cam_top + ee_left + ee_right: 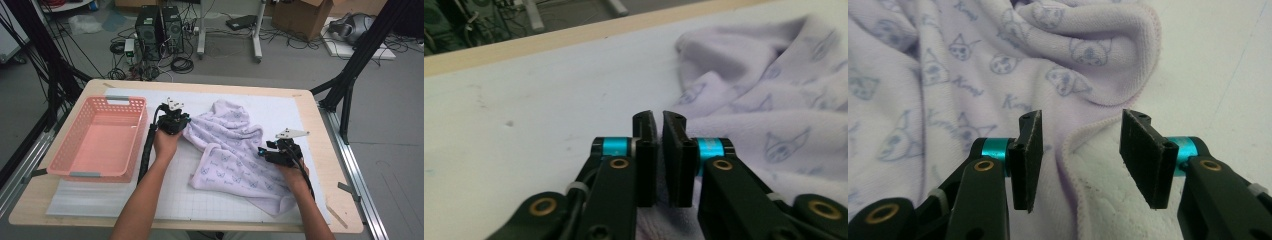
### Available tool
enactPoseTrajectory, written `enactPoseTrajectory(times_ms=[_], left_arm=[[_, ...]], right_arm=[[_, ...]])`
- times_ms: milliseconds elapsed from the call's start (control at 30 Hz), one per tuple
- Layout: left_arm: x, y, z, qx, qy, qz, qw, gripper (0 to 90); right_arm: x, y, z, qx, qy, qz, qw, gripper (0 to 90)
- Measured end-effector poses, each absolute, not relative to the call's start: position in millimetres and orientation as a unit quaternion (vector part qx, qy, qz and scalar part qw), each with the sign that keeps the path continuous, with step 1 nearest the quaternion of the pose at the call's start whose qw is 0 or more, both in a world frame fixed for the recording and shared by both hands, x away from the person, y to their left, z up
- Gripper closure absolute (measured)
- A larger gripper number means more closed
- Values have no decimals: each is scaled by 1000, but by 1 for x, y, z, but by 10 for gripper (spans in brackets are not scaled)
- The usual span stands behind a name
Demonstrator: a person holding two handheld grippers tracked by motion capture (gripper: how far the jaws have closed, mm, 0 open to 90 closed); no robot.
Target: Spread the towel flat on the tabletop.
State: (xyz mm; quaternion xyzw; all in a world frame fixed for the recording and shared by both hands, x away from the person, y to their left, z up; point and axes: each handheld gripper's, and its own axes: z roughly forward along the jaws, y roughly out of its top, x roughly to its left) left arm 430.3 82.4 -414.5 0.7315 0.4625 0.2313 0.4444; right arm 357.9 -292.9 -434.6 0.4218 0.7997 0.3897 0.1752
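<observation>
White gridded mat (165, 200) covers a pale wooden table (345, 200). Soft lilac towel (235, 150), cat-printed and rumpled, lies mid-mat. Left gripper (659, 125) is nearly closed at its left edge; whether it pinches cloth, cannot tell. Right gripper (1080, 145) gapes over a stitched hem. Pink perforated plastic basket (100, 137) sits left.

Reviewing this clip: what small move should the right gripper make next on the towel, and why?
Probably close the right gripper: its jaws stand open astride the hemmed edge of the lilac towel, while the left gripper looks nearly shut at the towel's other side.
</observation>
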Motion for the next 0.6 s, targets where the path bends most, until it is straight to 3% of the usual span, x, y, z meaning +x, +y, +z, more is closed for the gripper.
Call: enactPoseTrajectory(times_ms=[67,133,233,467,600], left_arm=[[425,76,-415,735,454,222,452,647],[419,72,-416,739,439,217,462,615],[410,68,-416,748,428,204,464,579],[386,61,-421,761,408,168,475,561],[372,57,-427,775,405,147,462,503]], right_arm=[[364,-290,-440,422,802,388,165,513],[371,-283,-446,420,811,376,156,560],[379,-274,-441,397,827,367,156,851],[396,-302,-427,497,745,336,293,883],[395,-317,-427,528,719,355,280,869]])
